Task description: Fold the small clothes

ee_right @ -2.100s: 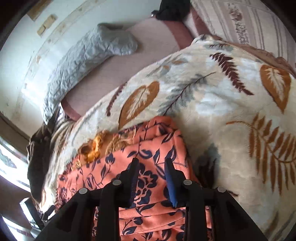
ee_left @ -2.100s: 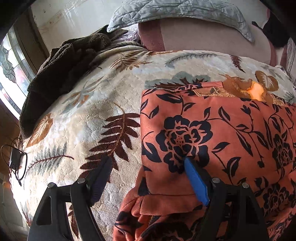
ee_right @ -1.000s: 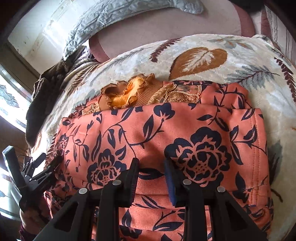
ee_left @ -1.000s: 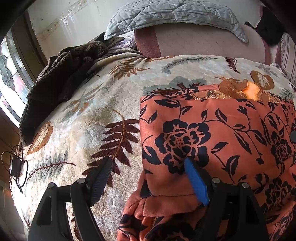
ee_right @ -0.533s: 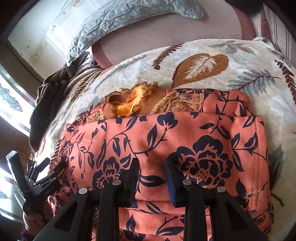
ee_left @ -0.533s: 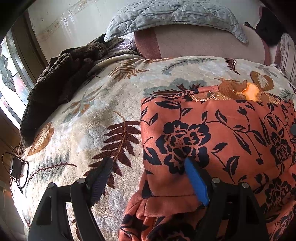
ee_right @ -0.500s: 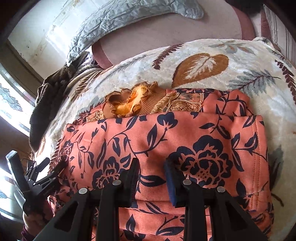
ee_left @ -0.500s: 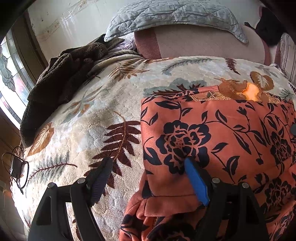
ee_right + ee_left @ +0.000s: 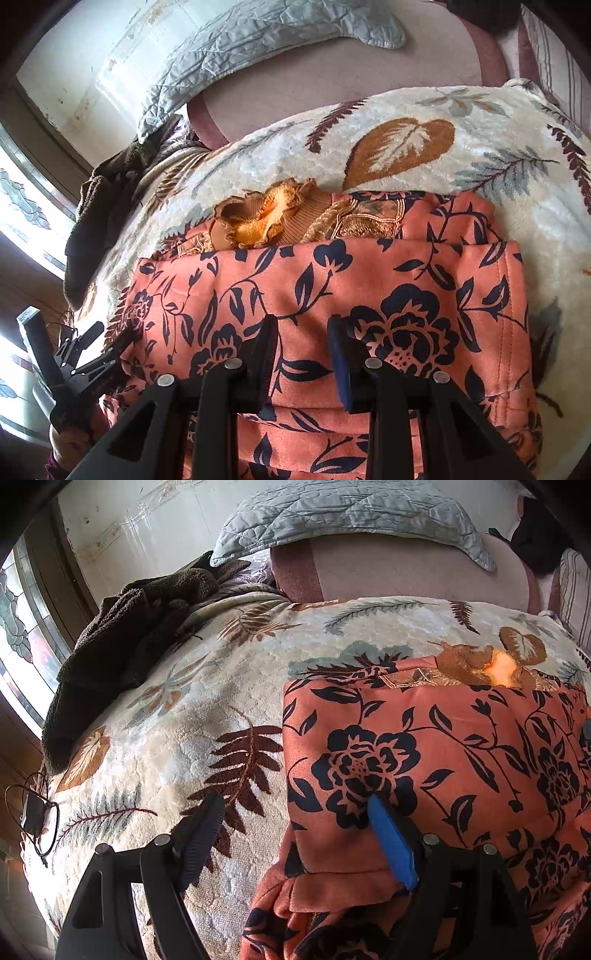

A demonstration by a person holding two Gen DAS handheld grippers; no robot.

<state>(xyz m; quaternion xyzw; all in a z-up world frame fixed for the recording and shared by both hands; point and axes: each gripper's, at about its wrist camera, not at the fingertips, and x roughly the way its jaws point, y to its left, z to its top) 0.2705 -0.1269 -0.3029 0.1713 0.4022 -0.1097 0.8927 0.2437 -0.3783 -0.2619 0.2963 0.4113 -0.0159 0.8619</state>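
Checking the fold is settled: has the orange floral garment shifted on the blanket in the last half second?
No. In the left wrist view the orange floral garment keeps its left edge beside the same brown fern on the blanket.

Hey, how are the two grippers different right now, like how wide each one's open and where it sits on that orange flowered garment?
The left gripper is spread wide; the right gripper shows a much narrower gap, with nothing pinched.

The left gripper straddles the left edge of the orange floral garment, one finger over the leaf-print blanket, the other on the fabric. The right gripper has both fingers over the garment's middle.

Both sit at the garment's near side, pointing toward the quilted pillow.
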